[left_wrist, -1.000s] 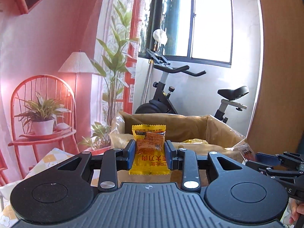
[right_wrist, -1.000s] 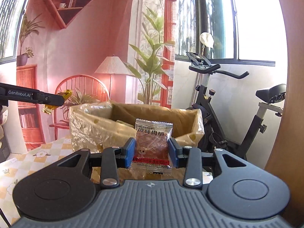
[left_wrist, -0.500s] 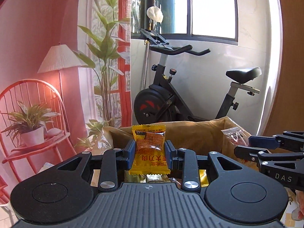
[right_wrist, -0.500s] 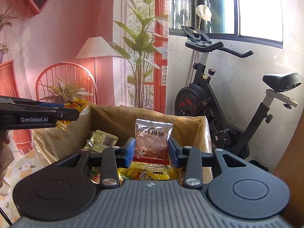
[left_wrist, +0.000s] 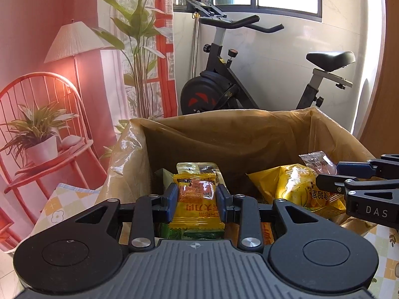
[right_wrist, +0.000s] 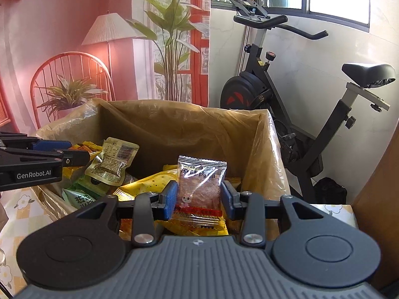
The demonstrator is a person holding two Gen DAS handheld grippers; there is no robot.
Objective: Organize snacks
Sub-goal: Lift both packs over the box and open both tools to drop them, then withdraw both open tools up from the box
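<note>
Left gripper (left_wrist: 197, 198): blue pads pressed against both sides of a yellow snack packet (left_wrist: 197, 204), which stands upright between them. Packet has crimped top and bottom edges, a reddish-orange printed panel in the upper half and red characters on yellow below. It hangs over the open top of the lined cardboard box (left_wrist: 224, 134), near the box's left side.

Right gripper (right_wrist: 197, 199): pads closed on a clear snack packet (right_wrist: 200, 189), upright. Transparent film shows a pinkish-brown slab inside; faint characters near the top, a small cartoon figure lower left, a red strip along the bottom, serrated seal edges. It is held above the box's right half.

Box contents in the right wrist view: a large yellow bag (right_wrist: 152, 183) directly beneath the clear packet, a green packet (right_wrist: 79, 194) at lower left, and an olive vacuum-sealed pouch (right_wrist: 112, 160) with a barcode label leaning at the left.

Behind the box: exercise bike (right_wrist: 286, 92) against the wall.
</note>
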